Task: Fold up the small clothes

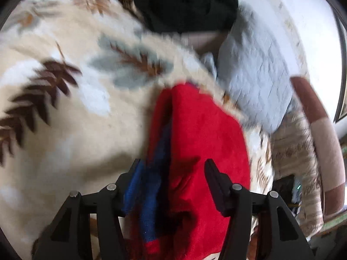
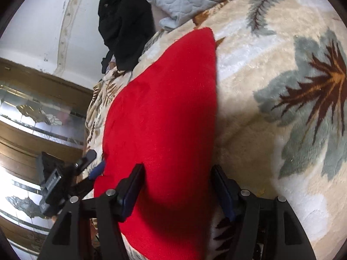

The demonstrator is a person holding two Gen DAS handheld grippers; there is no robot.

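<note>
A red garment (image 2: 160, 117) with a blue inner layer lies folded on a cream leaf-patterned blanket (image 2: 260, 69), near a black garment (image 2: 125, 28) and a pale quilted cover (image 1: 256, 75). The left gripper (image 1: 173, 169) and right gripper (image 2: 177, 173) each straddle the red cloth, jaws parted, pads not pressing it.

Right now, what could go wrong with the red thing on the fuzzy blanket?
1. Both grippers stand open over the red garment, so its fold may spring apart.
2. A blue edge pokes out unevenly beside the left gripper.
3. The right gripper might snag the plush blanket.
</note>
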